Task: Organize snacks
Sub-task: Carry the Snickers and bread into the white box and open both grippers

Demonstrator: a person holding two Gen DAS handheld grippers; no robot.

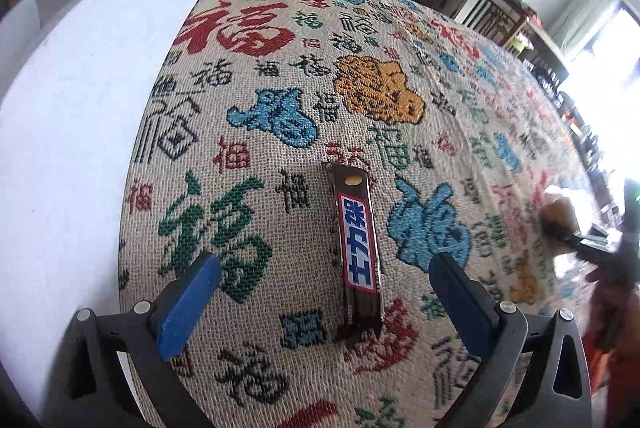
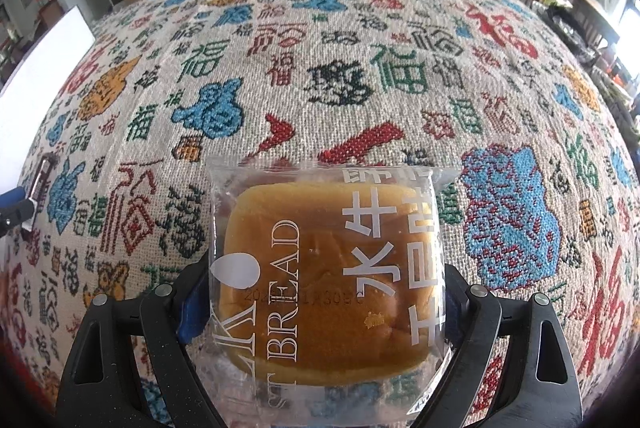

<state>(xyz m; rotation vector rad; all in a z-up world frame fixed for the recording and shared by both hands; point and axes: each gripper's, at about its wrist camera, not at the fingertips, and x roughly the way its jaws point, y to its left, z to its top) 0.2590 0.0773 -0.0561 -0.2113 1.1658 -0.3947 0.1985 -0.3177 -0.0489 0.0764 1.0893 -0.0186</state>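
Note:
A dark chocolate bar [image 1: 357, 248] with a blue and red label lies lengthwise on the patterned tablecloth [image 1: 280, 87]. My left gripper [image 1: 324, 284] is open, its blue pads on either side of the bar's near end, not touching it. My right gripper [image 2: 320, 304] is shut on a wrapped bread bun [image 2: 328, 268] in clear plastic and holds it above the tablecloth [image 2: 320, 67]. In the left wrist view the right gripper and bun [image 1: 560, 216] show blurred at the far right. In the right wrist view the chocolate bar [image 2: 40, 175] and a left fingertip [image 2: 12, 195] show at the far left.
A white box [image 1: 88, 87] stands along the left of the table, also seen in the right wrist view [image 2: 48, 43]. Chairs and a cabinet stand beyond the table's far edge.

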